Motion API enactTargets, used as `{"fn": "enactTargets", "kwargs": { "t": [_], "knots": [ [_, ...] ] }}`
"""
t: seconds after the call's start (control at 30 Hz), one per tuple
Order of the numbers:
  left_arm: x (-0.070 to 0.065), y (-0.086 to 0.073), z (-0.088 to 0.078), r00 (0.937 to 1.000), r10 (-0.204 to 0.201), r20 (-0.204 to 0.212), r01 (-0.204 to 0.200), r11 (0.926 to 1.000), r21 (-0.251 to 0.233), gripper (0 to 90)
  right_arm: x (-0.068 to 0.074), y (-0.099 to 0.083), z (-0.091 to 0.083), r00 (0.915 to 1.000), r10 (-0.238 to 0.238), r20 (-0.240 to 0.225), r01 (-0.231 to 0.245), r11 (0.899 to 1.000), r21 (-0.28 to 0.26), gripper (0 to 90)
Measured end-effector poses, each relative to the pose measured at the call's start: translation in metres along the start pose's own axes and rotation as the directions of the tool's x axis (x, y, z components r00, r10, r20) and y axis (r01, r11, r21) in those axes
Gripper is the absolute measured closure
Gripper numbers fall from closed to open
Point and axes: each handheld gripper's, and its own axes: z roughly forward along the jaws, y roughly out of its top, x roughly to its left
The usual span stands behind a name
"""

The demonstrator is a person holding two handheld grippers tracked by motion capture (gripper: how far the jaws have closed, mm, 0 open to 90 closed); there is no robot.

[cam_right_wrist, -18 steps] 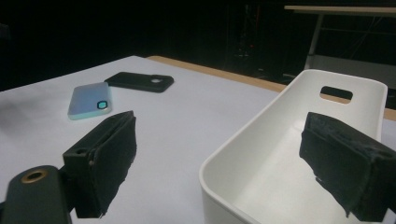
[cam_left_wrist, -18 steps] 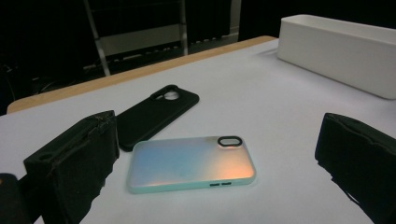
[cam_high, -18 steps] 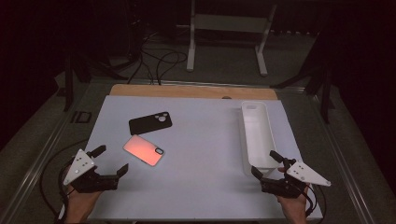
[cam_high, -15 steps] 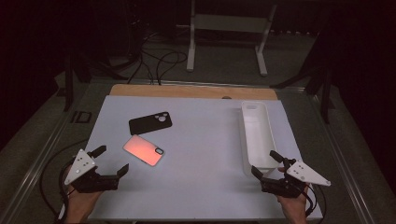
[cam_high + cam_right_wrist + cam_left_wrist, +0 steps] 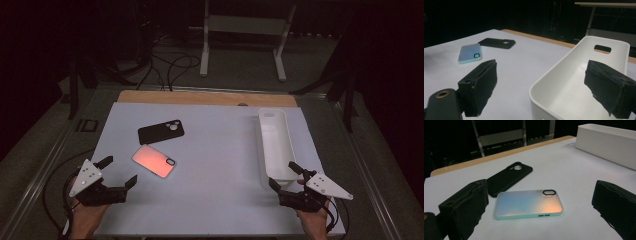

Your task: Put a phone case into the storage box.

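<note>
- Dim room; white table (image 5: 210,200) bore the iridescent phone case (image 5: 154,161) at nine o'clock, untouched.
- Black phone case (image 5: 160,132) lay just beyond; white bin (image 5: 276,145) at three o'clock looked empty.
- Left gripper (image 5: 117,172) and right gripper (image 5: 283,176) both gaped, holding nothing; apparently no step done yet.

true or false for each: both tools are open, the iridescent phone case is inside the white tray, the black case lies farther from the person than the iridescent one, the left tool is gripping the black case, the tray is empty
1. Both tools are open. True: the left tool and the right tool each stand with jaws wide apart and nothing between them.
2. The iridescent phone case is inside the white tray. False: it lies on the table mat, left of the tray.
3. The black case lies farther from the person than the iridescent one. True.
4. The left tool is gripping the black case. False: it holds nothing; the case lies apart on the mat.
5. The tray is empty. True, as far as its visible inside shows.
</note>
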Motion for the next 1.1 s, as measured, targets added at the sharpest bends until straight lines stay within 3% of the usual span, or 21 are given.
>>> {"fn": "enactTargets", "kwargs": {
  "t": [0.27,0.73,0.87,1.0,1.1],
  "knots": [
    [0.003,0.001,0.002,0.9998,-0.019,0.0,0.019,0.9998,0.002,3.2,-0.001,-0.002,0.001,0.9999,0.011,0.002,-0.011,1.0,0.003,11.0],
    [0.006,0.009,0.009,0.9997,-0.017,-0.016,0.017,0.9998,0.011,3.4,-0.001,-0.004,0.0,0.9997,0.018,0.018,-0.018,1.0,0.001,11.3],
    [0.01,0.017,0.018,0.9998,0.005,-0.017,-0.004,0.9987,0.052,6.8,-0.002,-0.004,0.0,0.9996,0.018,0.023,-0.018,1.0,-0.002,11.3],
    [0.015,0.021,0.025,0.9999,-0.007,-0.011,0.007,0.9981,0.061,10.3,-0.003,-0.004,0.0,0.9995,0.021,0.025,-0.021,1.0,0.001,11.4],
    [0.02,0.024,0.033,0.9991,-0.011,-0.04,0.014,0.9973,0.072,15.2,-0.002,-0.004,0.0,0.9995,0.02,0.024,-0.02,1.0,0.0,11.4]
  ]
}}
